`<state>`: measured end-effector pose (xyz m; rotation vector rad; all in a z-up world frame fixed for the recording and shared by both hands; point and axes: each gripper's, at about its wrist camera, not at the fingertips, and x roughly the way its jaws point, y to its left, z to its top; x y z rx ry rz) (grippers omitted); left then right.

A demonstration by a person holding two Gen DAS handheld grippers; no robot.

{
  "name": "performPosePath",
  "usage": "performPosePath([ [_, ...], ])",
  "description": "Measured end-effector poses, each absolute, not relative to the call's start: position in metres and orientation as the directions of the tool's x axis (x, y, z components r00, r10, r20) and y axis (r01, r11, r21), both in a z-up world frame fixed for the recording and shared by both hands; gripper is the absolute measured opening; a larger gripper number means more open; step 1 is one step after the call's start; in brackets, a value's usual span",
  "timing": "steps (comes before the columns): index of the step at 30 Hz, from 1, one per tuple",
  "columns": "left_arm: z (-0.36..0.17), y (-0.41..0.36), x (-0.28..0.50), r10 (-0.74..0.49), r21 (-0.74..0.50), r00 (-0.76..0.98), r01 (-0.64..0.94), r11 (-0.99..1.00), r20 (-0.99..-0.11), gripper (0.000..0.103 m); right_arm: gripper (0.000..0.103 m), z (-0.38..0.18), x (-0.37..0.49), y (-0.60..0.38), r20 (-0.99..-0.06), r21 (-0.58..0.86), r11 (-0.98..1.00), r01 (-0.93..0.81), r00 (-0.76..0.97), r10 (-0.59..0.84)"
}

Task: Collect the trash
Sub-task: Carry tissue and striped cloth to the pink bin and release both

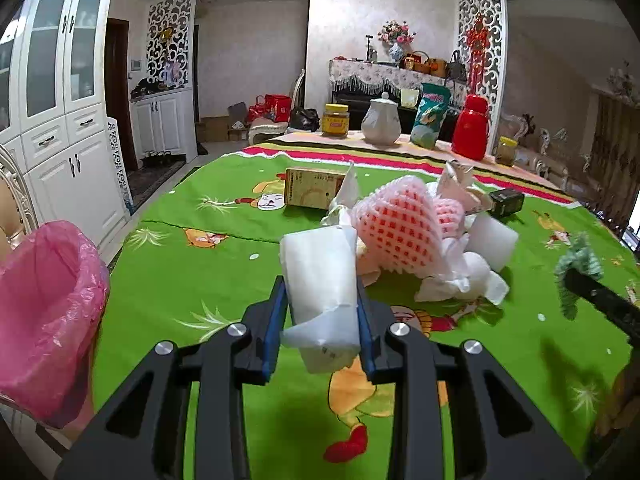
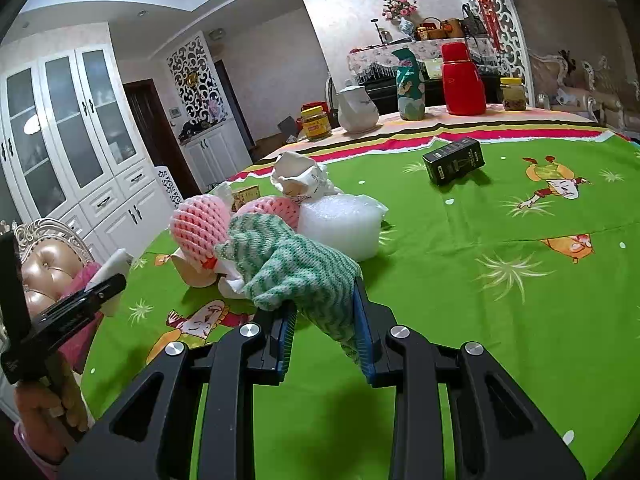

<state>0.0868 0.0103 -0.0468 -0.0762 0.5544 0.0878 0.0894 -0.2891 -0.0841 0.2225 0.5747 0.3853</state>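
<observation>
Left claw (image 1: 322, 300) grips white foam (image 1: 320, 276); right claw (image 2: 324, 312) grips green netting (image 2: 296, 264).

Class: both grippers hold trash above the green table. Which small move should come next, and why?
Probably swing the left gripper, shut on the white foam piece, left over the pink bin bag and release; the bag gapes open close beside it.

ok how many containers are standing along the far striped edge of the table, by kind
yellow-lidded jars: 2
white ceramic pitcher: 1
teal snack bag: 1
red thermos: 1
total: 5
</observation>
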Motion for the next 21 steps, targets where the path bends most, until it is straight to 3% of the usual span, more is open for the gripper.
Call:
performPosePath([
  [21,-0.025,0.084,0.017,0.149,-0.038,0.865,-0.19,0.981,-0.479,0.031,0.028,-0.034,0.05,-0.204,-0.412,0.179,0.856,-0.485,0.753,0.513],
])
